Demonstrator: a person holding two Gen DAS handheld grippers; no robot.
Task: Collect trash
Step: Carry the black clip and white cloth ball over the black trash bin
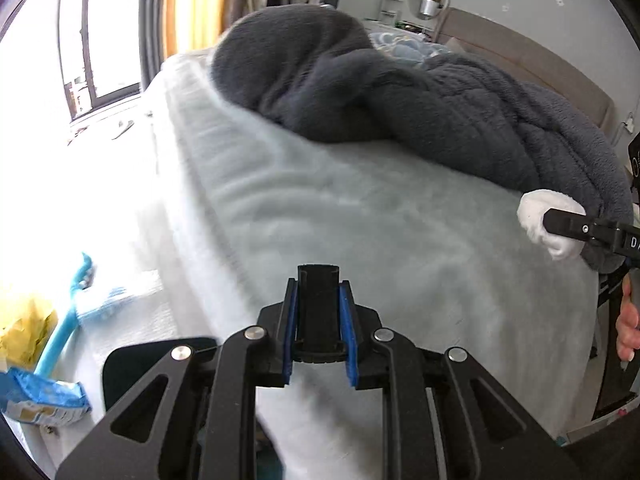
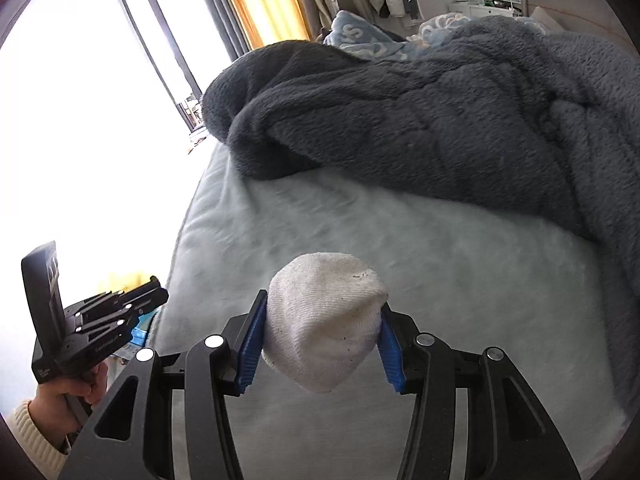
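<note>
The right gripper [image 2: 322, 338] holds a white sock ball [image 2: 325, 326] between its two blue pads [image 2: 251, 336], which press into its sides. The ball sits above the pale bed sheet [image 2: 460, 280], near the front part of the bed, and a little below the edge of the dark grey blanket [image 2: 420, 120]. In the left wrist view the same ball [image 1: 536, 216] shows at the right edge, just beside the blanket [image 1: 400, 92].

The left gripper [image 1: 319, 320] is closed narrow on a black flat object [image 1: 319, 312]; I cannot tell what this object is. It is over the front edge of the sheet [image 1: 320, 200].

At the left of the bed there is a blue brush [image 1: 68, 312], something yellow [image 1: 24, 324] and a blue packet [image 1: 44, 400]. Whether they lie in a container, I cannot tell.
</note>
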